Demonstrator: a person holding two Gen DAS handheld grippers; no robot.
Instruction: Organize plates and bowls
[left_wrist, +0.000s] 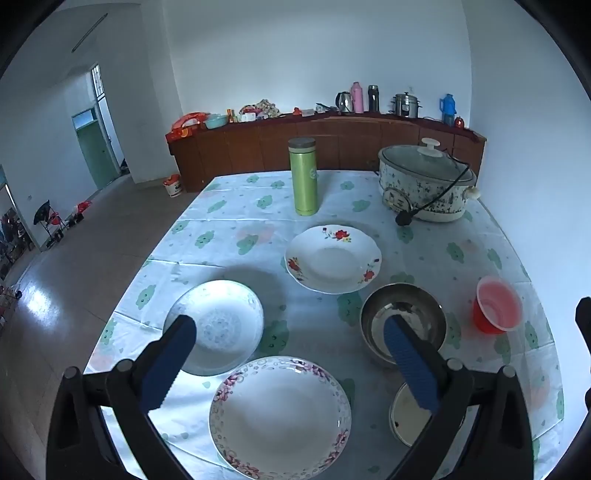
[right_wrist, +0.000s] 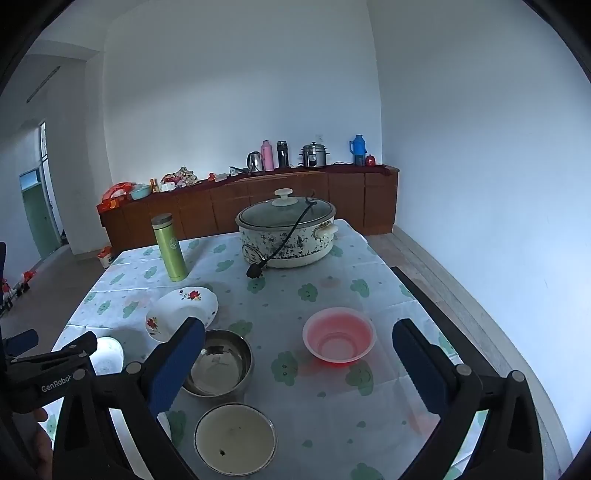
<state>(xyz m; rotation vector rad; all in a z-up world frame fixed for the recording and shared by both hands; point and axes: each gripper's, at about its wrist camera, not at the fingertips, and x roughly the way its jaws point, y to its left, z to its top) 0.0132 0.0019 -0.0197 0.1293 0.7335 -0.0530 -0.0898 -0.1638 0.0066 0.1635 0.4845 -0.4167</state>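
Both tools are held spread and empty: left tool (left_wrist: 291, 354) above the purple-rimmed white plate (left_wrist: 280, 415), right tool (right_wrist: 299, 354) near the pink plastic bowl (right_wrist: 339, 336).

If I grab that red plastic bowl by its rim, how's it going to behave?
The red plastic bowl looks thin and translucent, so it is probably very light and may flex or slip under a rim pinch. It looks empty and stands upright and alone on the tablecloth, so a push would likely slide it rather than tip it. Cracking seems unlikely.
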